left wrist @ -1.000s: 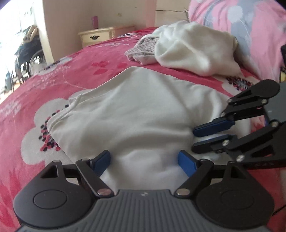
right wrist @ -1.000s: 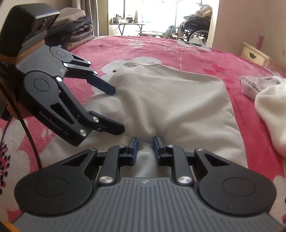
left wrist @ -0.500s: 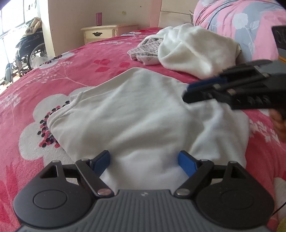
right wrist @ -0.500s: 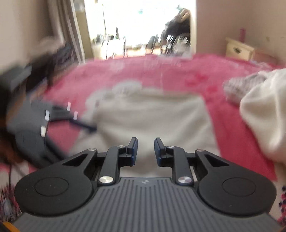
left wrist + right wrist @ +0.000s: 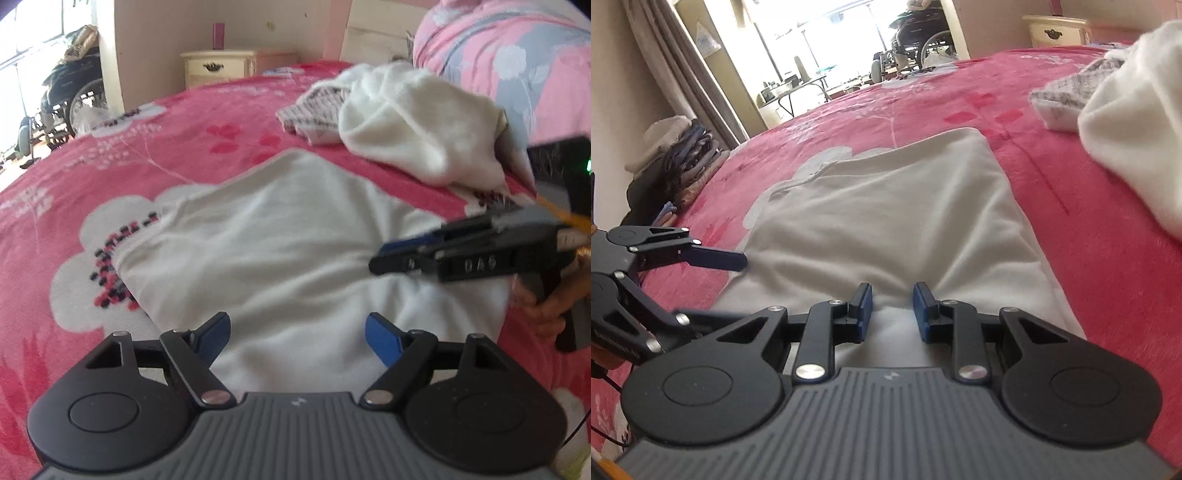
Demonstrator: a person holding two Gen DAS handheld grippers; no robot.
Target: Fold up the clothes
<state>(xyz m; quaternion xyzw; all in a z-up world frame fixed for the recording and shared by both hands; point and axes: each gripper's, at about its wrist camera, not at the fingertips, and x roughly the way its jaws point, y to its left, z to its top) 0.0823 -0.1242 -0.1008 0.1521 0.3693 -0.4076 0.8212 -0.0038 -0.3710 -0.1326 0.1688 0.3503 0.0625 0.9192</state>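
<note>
Left wrist view looks along the left claw (image 5: 297, 334), whose blue-tipped fingers (image 5: 214, 332) stand wide apart at the bottom of the frame with nothing between them. Past them, filling the centre, lies the pale cream folded cloth garment (image 5: 295, 243), spread flat on the pink flower-print bed cover (image 5: 110, 177). At right centre the right claw (image 5: 380, 258) comes in sideways over the garment's right part, blurred; its fingers look close together, and whether they touch the cloth I cannot tell. A bare hand (image 5: 550, 310) grips its handle at the right edge. In the upper right sits a rumpled white fluffy garment (image 5: 417, 122), with a small checked grey-white cloth (image 5: 314, 114) just beside it on its left. Behind them rises a pink and grey floral quilt (image 5: 517, 55). A cream bedside cabinet (image 5: 221, 66) stands in the upper middle, a wheelchair (image 5: 70, 96) at upper left.

Right wrist view shows the right claw (image 5: 892, 310) at lower centre, its fingers narrowly parted, holding nothing, with the cream garment (image 5: 886, 214) directly beyond the tips. The left claw (image 5: 713, 288) enters from the left edge, spread wide, its upper fingertip at the garment's left border. A stack of folded dark clothes (image 5: 676, 158) sits at left.
</note>
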